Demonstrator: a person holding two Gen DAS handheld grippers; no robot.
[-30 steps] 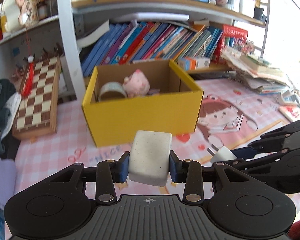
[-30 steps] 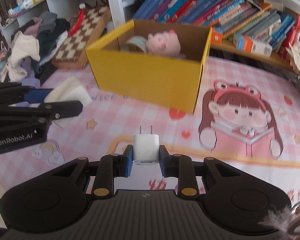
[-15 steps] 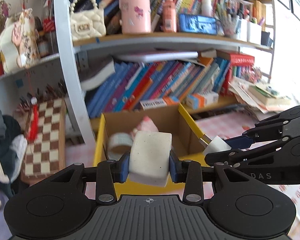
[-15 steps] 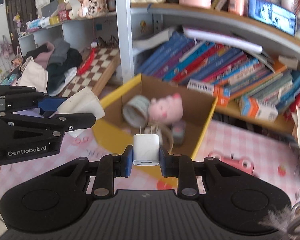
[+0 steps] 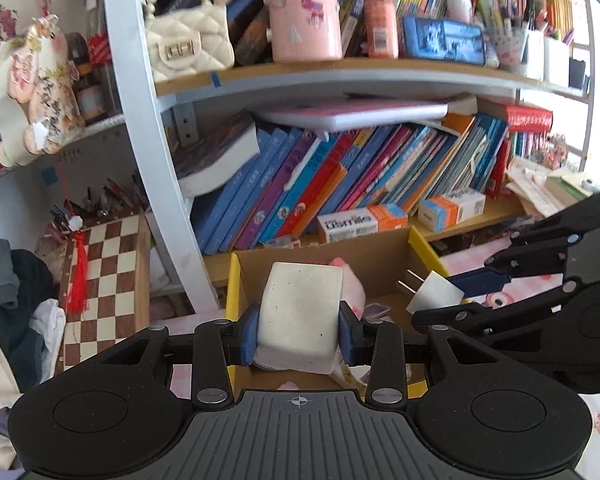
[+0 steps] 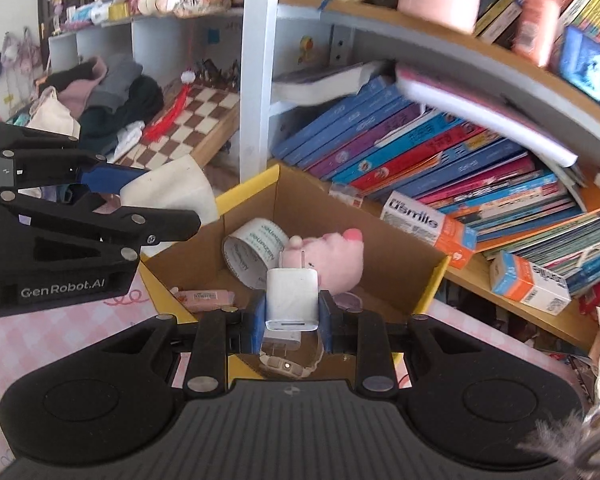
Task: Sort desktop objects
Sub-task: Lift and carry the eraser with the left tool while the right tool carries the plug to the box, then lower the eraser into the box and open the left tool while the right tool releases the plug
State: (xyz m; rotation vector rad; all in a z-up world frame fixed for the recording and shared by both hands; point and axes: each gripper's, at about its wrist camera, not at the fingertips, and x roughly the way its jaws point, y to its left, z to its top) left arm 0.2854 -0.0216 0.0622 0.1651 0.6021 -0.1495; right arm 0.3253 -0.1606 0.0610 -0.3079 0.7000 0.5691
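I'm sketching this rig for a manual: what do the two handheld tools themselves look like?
Both match: the left tool and right tool have matte black ribbed bodies, round side discs, black linkage arms with silver pivot screws, and blue pads. White "GenRobot.AI" lettering marks the left tool's side.

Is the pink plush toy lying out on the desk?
No, the pink plush toy sits inside the yellow box, next to a roll of tape.

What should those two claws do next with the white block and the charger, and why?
Probably lower both a little into the yellow box, then let go. The left gripper grips the white block and the right gripper the charger, both above the box opening, where a pink plush toy already lies.
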